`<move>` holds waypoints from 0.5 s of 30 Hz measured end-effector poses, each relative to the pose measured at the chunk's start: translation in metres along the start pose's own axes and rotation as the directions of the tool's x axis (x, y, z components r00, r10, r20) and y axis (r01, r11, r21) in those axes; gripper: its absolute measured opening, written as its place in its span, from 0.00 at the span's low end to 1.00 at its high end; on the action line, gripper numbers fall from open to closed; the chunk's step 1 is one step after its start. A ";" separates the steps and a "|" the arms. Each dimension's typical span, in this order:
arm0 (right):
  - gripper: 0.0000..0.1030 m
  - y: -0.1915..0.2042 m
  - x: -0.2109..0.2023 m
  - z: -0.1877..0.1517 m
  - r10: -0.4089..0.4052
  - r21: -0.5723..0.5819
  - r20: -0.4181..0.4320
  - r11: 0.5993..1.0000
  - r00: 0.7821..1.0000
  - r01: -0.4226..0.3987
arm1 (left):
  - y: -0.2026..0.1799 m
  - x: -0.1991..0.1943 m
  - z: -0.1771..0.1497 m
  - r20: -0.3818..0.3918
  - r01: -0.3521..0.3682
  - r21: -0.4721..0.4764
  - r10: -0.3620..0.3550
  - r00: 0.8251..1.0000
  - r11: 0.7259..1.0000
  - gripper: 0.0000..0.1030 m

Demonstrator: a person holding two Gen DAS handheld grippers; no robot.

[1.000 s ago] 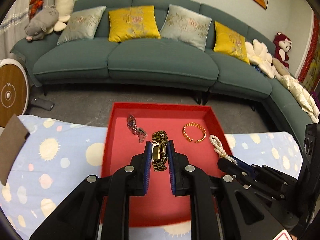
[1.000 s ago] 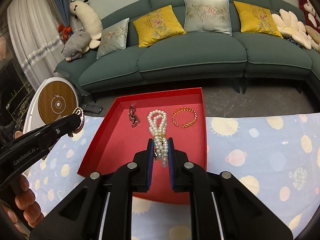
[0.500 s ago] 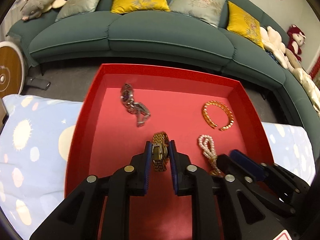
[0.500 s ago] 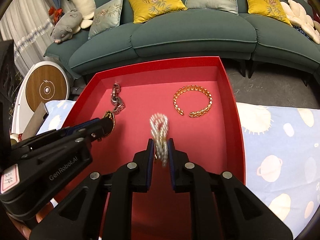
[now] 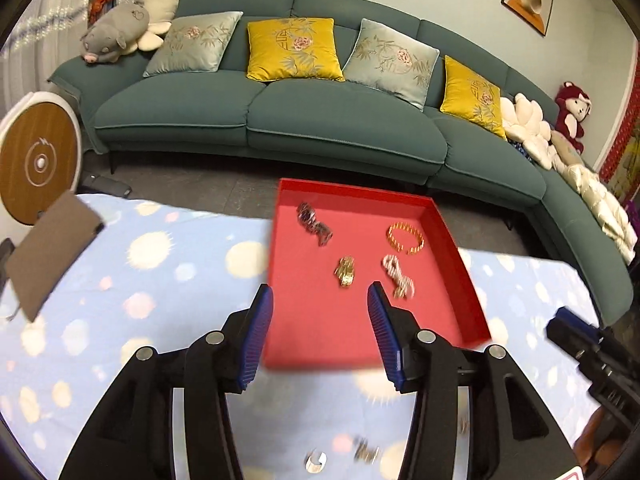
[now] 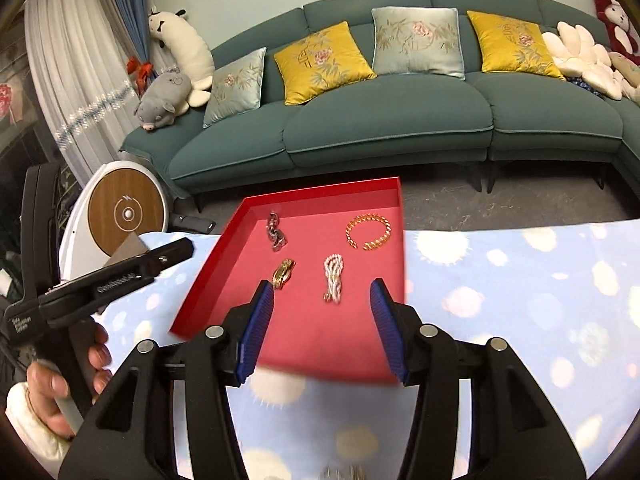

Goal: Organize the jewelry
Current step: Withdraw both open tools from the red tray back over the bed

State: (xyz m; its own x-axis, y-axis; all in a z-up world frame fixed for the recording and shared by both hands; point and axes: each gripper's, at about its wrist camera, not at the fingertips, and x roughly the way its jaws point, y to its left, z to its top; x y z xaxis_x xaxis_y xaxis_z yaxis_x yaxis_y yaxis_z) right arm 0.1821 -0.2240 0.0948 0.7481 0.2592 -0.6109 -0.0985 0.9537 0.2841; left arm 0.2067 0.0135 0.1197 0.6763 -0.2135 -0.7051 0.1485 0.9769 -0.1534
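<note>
Both releases done. My left hand-held gripper no longer pinches the gold watch: its jaws are opening, nothing between the blue pads, and it has backed off toward the near edge of the desk. Same for my right hand-held gripper: jaws opening, empty, drawn back from the pearl bracelet it carried a second ago.

Near edge, between the fingers: a few small blurred metallic pieces still lie on the spotted cloth; too smeared to identify. I judge these are the next items to sort.

Middle: red tray. The gold watch now lies free on the tray floor, near row, left of the pearl bracelet, which lies just beside it, apart, not touching.

Far row of the tray: silver watch at left, gold bangle at right, both where they were.

Reading: four pieces in the tray, two rows of two, well spaced. This paired placement is complete.

Beyond: floor, then green sofa.
</note>
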 end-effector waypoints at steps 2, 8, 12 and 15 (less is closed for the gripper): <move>0.47 -0.001 -0.029 -0.012 -0.033 -0.005 0.005 0.999 0.999 0.033 | 0.001 -0.018 -0.016 -0.003 -0.031 0.019 0.031 1.000 0.999 0.46; 0.47 0.001 -0.081 -0.054 -0.075 0.019 -0.004 0.997 0.997 0.075 | 0.012 -0.046 -0.068 -0.048 -0.060 0.015 0.060 0.997 0.998 0.46; 0.48 -0.003 -0.093 -0.082 -0.066 0.055 -0.024 0.996 0.998 0.067 | 0.018 -0.045 -0.105 -0.103 -0.047 -0.026 0.044 0.994 0.999 0.46; 0.47 -0.003 -0.091 -0.101 -0.064 0.067 -0.050 0.995 0.997 0.067 | 0.012 -0.034 -0.121 -0.140 -0.031 -0.012 0.029 0.990 0.999 0.46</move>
State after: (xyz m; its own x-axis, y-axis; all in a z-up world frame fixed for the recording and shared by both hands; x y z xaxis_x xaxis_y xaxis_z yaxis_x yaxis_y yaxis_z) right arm 0.0482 -0.2352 0.0749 0.7193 0.2053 -0.6637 -0.0039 0.9565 0.2916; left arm 0.0979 0.0323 0.0583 0.5722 -0.1832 -0.7994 0.1192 0.9830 -0.1399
